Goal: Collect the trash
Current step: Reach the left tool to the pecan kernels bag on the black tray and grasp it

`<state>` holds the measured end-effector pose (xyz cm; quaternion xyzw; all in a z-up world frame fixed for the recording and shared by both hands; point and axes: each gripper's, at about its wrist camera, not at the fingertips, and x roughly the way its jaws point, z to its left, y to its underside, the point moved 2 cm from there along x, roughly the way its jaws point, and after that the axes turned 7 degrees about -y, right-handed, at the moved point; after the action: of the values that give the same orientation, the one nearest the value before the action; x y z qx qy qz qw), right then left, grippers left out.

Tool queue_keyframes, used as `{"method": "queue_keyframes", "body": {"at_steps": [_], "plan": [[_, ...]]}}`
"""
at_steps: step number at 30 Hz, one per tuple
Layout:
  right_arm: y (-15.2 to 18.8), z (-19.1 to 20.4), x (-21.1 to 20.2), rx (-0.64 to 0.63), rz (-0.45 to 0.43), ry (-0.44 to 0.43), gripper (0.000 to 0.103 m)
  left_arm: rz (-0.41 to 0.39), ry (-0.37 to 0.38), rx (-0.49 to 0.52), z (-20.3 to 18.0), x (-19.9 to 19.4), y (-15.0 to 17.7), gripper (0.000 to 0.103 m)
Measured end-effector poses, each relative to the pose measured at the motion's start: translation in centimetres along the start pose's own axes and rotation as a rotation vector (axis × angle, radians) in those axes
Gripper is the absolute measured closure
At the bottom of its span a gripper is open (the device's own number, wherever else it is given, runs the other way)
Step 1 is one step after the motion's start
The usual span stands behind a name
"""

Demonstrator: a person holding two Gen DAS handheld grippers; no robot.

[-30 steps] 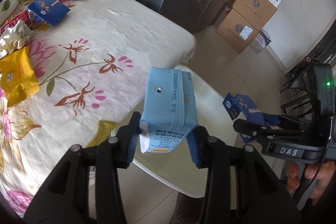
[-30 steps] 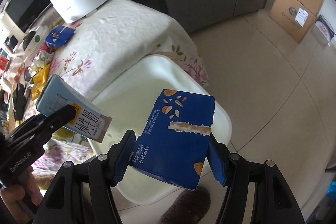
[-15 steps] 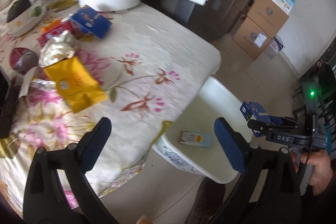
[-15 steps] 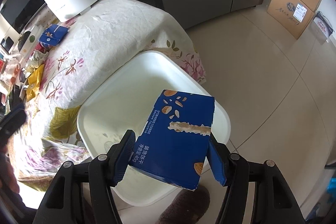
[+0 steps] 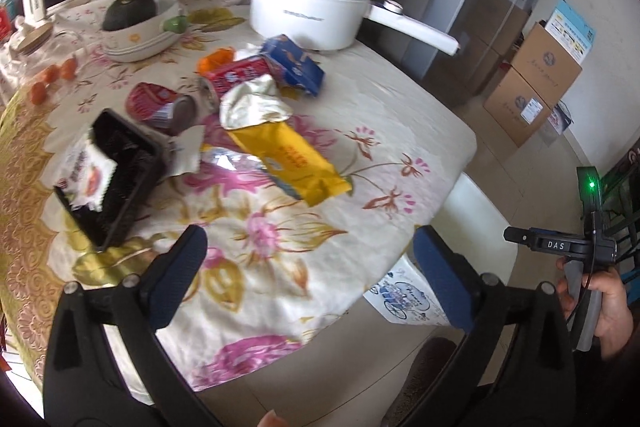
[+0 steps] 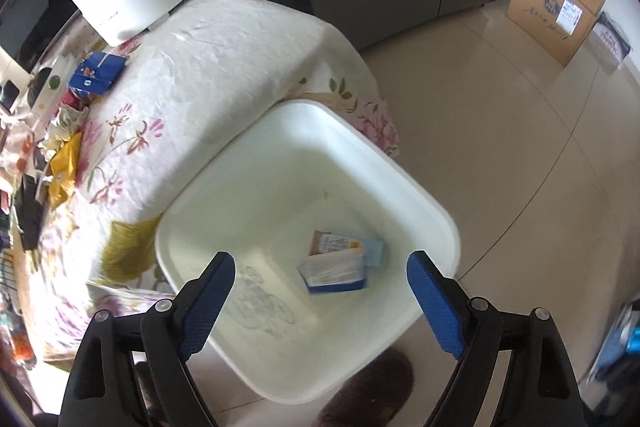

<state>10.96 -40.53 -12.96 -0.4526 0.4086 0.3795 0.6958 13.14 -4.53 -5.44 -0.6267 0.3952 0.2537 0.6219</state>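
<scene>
Right hand-held gripper (image 6: 320, 291): jaws just opened, empty, above white plastic tub (image 6: 420, 195). Blue cardboard box (image 6: 336, 273) and pale-blue milk carton (image 6: 344, 245) lie inside. Left hand-held gripper (image 5: 308, 267): wide open, empty, over floral-clothed table (image 5: 360, 107); yellow foil packet (image 5: 292, 157) beyond.

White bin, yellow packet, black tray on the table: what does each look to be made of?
White bin: probably moulded plastic, smooth and slightly glossy, with rounded corners and a rolled rim. Yellow packet: likely plastic or foil-lined film; it creases, and its torn top shows a silvery lining. Black tray: seemingly thin formed plastic, matte and ribbed, though motion blur leaves this uncertain.
</scene>
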Motion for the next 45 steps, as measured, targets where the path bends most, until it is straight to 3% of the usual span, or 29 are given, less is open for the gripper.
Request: {"method": "queue_keyframes", "body": {"at_steps": [15, 25, 35, 45], "plan": [[-0.2, 9.4, 0.7, -0.180, 0.029, -0.050, 0.014, 0.002, -0.160, -0.111, 9.1, -1.2, 0.3, 0.001], [-1.1, 15.5, 1.9, -0.288, 0.042, -0.059, 0.014, 0.069, -0.263, -0.151, 14.7, 2.0, 0.8, 0.001], [-1.9, 18.4, 3.2, -0.285, 0.063, -0.088, 0.014, 0.054, -0.219, -0.204, 15.7, 3.6, -0.7, 0.001], [-2.3, 19.5, 3.9, -0.259, 0.073, -0.111, 0.014, -0.017, -0.159, -0.463, 17.8, 4.7, -3.1, 0.005]]}}
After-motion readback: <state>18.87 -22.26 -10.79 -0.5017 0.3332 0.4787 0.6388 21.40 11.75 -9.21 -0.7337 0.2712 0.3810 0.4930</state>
